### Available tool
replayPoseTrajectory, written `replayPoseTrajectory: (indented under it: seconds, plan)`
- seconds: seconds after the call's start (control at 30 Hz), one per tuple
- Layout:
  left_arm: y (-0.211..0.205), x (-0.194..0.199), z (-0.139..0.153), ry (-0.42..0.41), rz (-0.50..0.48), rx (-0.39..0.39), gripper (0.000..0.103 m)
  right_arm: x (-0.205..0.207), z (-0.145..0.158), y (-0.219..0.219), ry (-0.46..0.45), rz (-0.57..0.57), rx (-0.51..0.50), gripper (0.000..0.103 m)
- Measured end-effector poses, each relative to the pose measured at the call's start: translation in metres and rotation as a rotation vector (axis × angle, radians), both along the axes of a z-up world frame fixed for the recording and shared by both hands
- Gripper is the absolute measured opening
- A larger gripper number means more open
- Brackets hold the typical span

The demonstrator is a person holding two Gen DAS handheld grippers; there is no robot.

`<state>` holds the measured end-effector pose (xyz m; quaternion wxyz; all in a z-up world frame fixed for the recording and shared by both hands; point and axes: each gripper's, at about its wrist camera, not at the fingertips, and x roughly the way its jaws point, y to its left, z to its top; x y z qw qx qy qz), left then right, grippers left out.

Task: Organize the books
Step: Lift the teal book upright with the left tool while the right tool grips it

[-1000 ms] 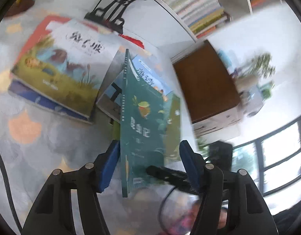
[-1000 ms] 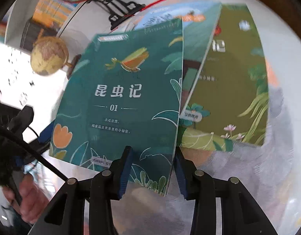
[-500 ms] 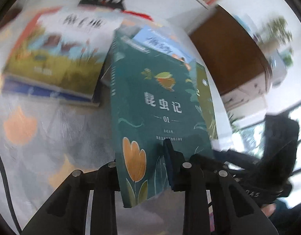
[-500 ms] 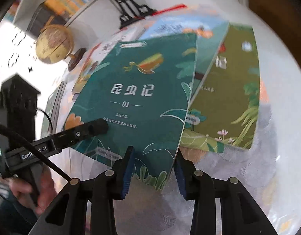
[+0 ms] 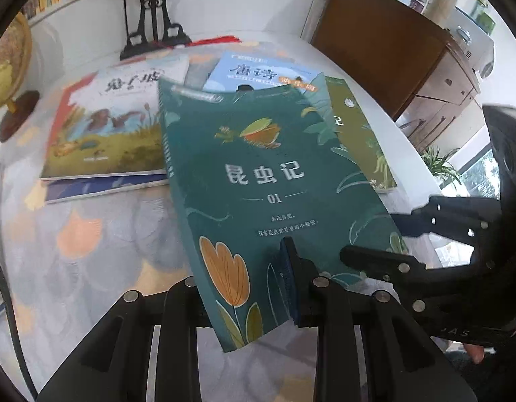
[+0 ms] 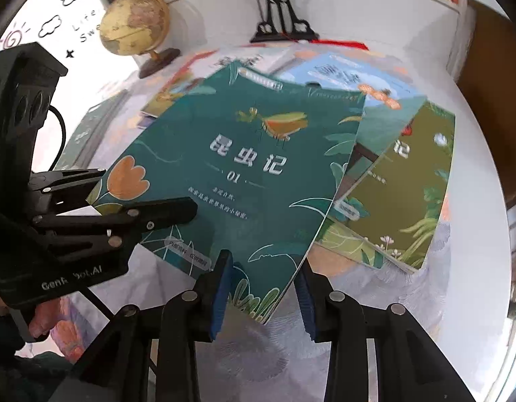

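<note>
Green book (image 5: 258,181) was lifted, tilted above the blue book (image 5: 261,73) on the table (image 5: 100,268). Left gripper (image 5: 244,288) had just closed, clamping its bottom edge; right gripper (image 6: 261,288) narrow, straddling its corner, contact unclear.

There were two grippers, the left gripper (image 5: 244,288) and the right gripper (image 6: 263,288). Five books showed on the table: one dark green book (image 5: 271,181), one light blue book (image 5: 258,73), one olive green book (image 5: 361,134), one big picture book (image 5: 113,127) and one dark blue book (image 5: 100,189) under it. There was one globe (image 6: 133,23) and one black stand (image 5: 154,16).
</note>
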<state>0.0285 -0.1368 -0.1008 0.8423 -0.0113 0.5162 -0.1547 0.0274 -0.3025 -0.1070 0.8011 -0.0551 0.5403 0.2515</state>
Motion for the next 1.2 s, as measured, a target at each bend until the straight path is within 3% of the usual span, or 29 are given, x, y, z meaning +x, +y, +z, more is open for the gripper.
replayPoseTrajectory:
  seconds: [0.17,0.37,0.57,0.6,0.73,0.83,0.9,0.97,1.07,1.2]
  plan:
    - [0.011,-0.014,0.009,-0.002,0.039,0.034,0.025,-0.016,0.014,0.028,-0.073,0.119,-0.053,0.035]
    - [0.037,-0.038,0.025,-0.011,0.053,0.029,0.025,-0.033,0.025,0.053,-0.074,0.151,0.028,0.035]
    - [0.085,-0.049,0.029,-0.005,0.130,-0.029,0.025,-0.037,0.034,0.098,-0.060,0.182,0.072,0.035]
    - [0.096,-0.050,0.028,0.003,0.146,-0.051,0.025,-0.035,0.034,0.103,-0.038,0.171,0.092,0.037]
    - [0.139,-0.048,0.006,0.073,0.205,-0.182,0.025,-0.013,0.008,0.110,0.191,0.101,0.246,0.039]
    - [0.158,-0.036,-0.020,0.149,0.214,-0.222,0.025,0.011,-0.037,0.111,0.375,0.004,0.334,0.040]
    - [0.162,-0.033,-0.030,0.168,0.211,-0.231,0.025,0.022,-0.057,0.114,0.448,-0.048,0.355,0.041]
    - [0.168,-0.031,-0.041,0.194,0.215,-0.276,0.025,0.027,-0.061,0.111,0.453,-0.101,0.433,0.042]
    - [0.177,-0.027,-0.052,0.228,0.233,-0.352,0.025,0.030,-0.063,0.112,0.453,-0.145,0.463,0.041]
    - [0.182,-0.023,-0.050,0.227,0.223,-0.362,0.025,0.032,-0.062,0.111,0.426,-0.204,0.436,0.023]
